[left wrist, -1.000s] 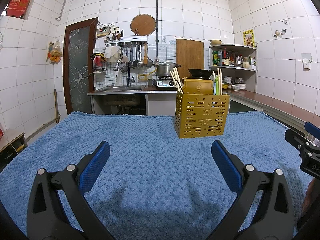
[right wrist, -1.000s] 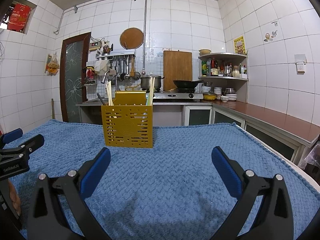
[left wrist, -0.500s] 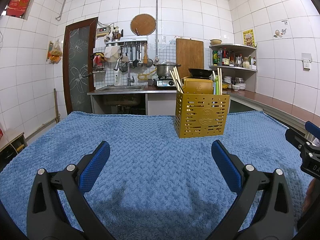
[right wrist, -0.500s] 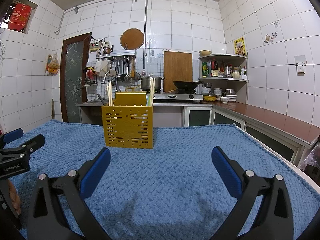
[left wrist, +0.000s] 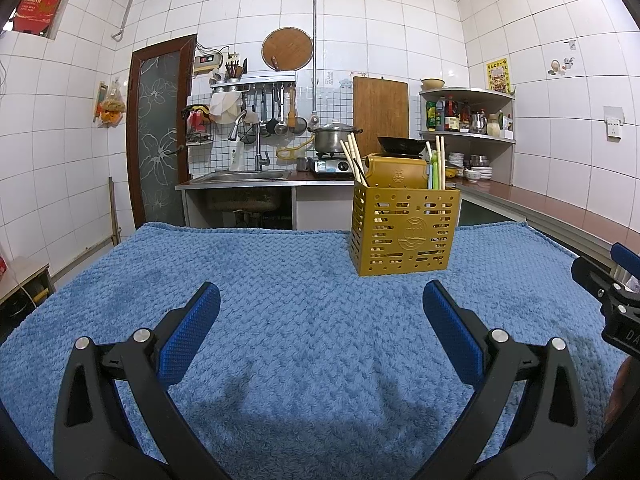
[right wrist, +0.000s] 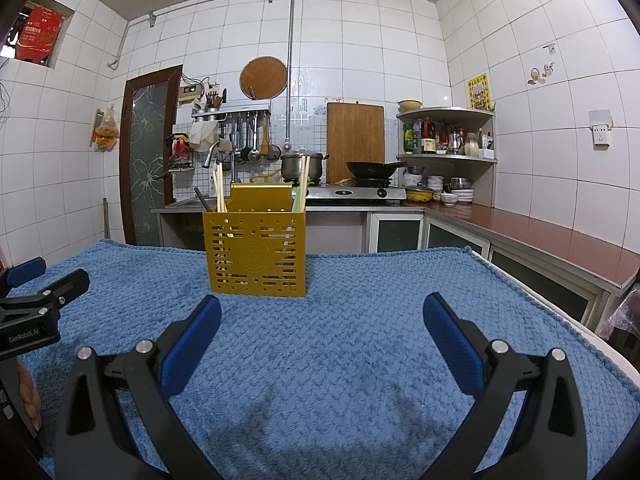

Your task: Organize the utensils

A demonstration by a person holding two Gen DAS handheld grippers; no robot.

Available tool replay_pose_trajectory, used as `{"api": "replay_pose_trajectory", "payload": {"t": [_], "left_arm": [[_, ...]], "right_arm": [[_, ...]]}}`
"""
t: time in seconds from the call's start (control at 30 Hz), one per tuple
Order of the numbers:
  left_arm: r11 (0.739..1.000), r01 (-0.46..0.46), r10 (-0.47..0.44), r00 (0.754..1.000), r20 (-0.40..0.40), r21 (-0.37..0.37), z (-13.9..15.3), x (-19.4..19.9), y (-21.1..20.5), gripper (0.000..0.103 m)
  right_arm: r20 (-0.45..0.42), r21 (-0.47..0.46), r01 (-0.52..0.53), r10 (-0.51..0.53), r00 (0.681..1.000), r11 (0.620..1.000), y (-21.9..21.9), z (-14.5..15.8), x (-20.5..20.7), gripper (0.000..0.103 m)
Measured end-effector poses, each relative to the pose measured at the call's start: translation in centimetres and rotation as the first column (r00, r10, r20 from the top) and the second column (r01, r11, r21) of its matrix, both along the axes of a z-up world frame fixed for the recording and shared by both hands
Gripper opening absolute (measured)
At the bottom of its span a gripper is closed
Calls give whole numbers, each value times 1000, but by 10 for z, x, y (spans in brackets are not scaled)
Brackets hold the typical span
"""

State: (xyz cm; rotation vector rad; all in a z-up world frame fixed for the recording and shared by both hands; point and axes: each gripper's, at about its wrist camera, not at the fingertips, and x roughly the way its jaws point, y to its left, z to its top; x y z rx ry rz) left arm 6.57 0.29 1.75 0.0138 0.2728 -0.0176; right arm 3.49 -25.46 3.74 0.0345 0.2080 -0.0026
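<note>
Left gripper (left wrist: 320,316): fingers spread, empty.
Right gripper (right wrist: 322,318): spread, empty.
Yellow utensil caddy (right wrist: 256,254): stands chopsticks (right wrist: 219,192) upright, sorted.

Both cams sit low over the blue towel (left wrist: 300,320), each looking fwd along its own fingers toward the back wall w/ sink and stove. Left cam looks out between the spread fingers of the left gripper (left wrist: 320,304); holder (left wrist: 404,236) lies ahead, right of centre, mid-distance. Right cam looks out between the fingers of the right gripper (right wrist: 322,306); same holder (right wrist: 256,252) ahead, left of centre, a bit nearer. So the two cams are side by side, roughly parallel. Shared: towel, holder, back wall, corner shelf (left wrist: 468,136). Each cam catches the other gripper at its frame edge: right one at (left wrist: 608,292), left one at (right wrist: 36,304).
</note>
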Motion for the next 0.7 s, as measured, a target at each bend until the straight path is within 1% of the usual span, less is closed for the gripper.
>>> {"api": "replay_pose_trajectory", "payload": {"t": [0.2, 0.43, 0.7], "left_arm": [[1000, 0, 0, 1000, -1, 0, 0, 0, 1, 98], [1000, -25, 25, 1000, -18, -11, -2, 2, 0, 98], [1000, -29, 29, 999, -12, -4, -1, 1, -5, 98]], "right_arm": [[0, 0, 0, 0, 1000, 1000, 1, 0, 0, 99], [0, 0, 0, 0, 1000, 1000, 1, 0, -1, 99], [1, 0, 0, 0, 1000, 1000, 1, -1, -1, 99]]}}
